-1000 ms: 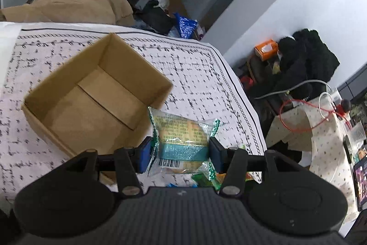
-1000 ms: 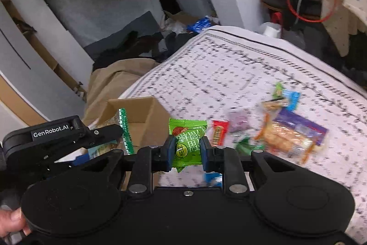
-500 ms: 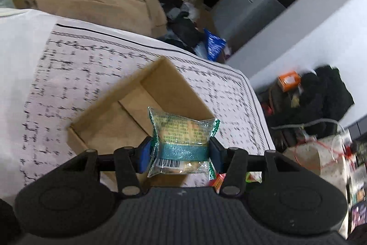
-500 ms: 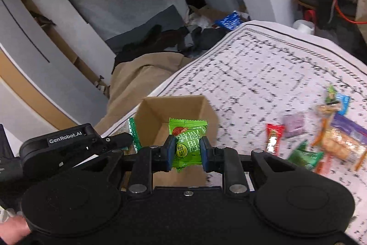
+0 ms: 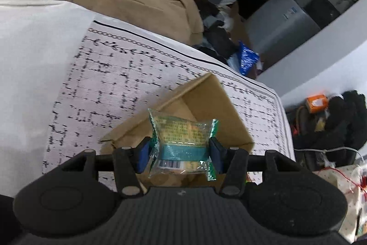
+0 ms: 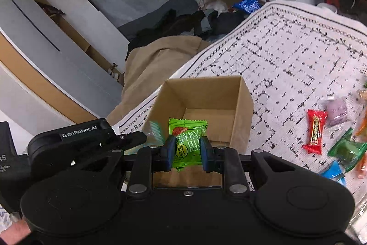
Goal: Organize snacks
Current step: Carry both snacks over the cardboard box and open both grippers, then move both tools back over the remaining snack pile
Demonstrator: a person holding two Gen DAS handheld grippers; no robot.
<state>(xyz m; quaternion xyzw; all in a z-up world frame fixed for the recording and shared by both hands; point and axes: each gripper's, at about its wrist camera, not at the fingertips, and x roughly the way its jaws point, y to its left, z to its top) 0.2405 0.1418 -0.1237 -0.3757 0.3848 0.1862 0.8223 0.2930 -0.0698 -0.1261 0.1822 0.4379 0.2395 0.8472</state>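
Note:
My left gripper (image 5: 180, 154) is shut on a clear green-edged biscuit packet (image 5: 183, 137) and holds it above the near side of an open cardboard box (image 5: 213, 102). My right gripper (image 6: 186, 154) is shut on a bright green snack packet (image 6: 188, 141), held over the near wall of the same box (image 6: 243, 111), whose bottom shows bare. The left gripper's body (image 6: 78, 141) shows at the left of the right wrist view, close beside the right one.
The box stands on a white patterned cloth (image 6: 286, 56). Several loose snacks lie to the right, among them a red bar (image 6: 315, 131), a purple packet (image 6: 337, 110) and a green packet (image 6: 346, 149). A tan coat (image 5: 146, 4) and clutter lie beyond the cloth's edge.
Both grippers have moved toward the box, each keeping its packet. The box now sits right in front of the right gripper, and the loose snacks have slid to the right.

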